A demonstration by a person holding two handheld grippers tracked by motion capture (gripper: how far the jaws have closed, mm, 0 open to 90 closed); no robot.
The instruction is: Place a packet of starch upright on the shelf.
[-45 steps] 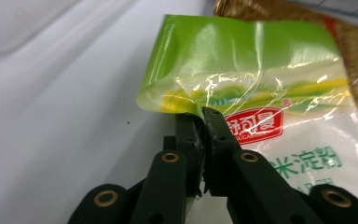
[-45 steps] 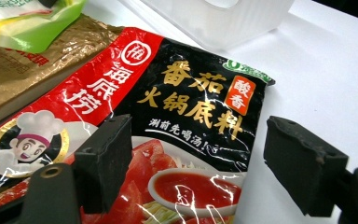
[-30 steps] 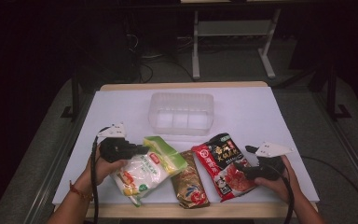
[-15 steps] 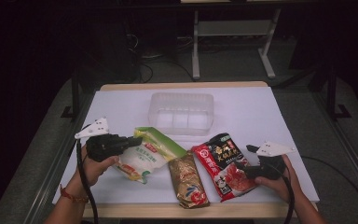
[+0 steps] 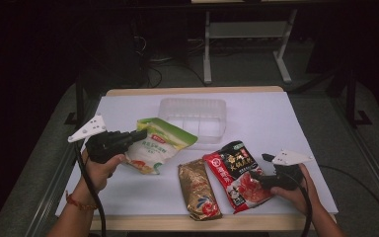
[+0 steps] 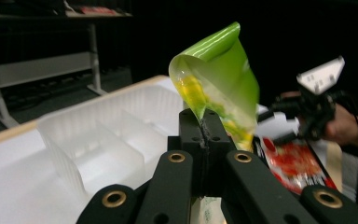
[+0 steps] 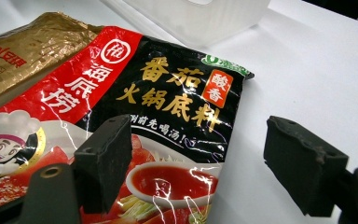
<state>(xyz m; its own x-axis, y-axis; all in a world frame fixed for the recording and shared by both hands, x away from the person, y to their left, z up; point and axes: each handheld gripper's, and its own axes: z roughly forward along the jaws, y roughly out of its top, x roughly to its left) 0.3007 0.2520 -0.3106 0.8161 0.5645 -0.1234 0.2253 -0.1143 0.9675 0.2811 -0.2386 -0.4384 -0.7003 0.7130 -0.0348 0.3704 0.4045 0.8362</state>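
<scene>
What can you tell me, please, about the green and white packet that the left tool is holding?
The green and white packet is a flat, glossy plastic pouch, green along its top band and white below with printed pictures and text. The left tool is shut on one edge of it, jaws pinched tight, and holds it lifted and tilted above the white table, just in front of the clear plastic tray. In the left gripper view its free green end curls upward, bent over the jaws. Nothing else touches it.

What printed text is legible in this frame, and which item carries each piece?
"海底捞": red-and-black pouch, red band.
"番茄火锅底料": same pouch, gold characters.
"酸香": its orange tag.
"gel": cut-off letters on gold pouch.
Green-and-white pouch: print too blurred to read.
</scene>
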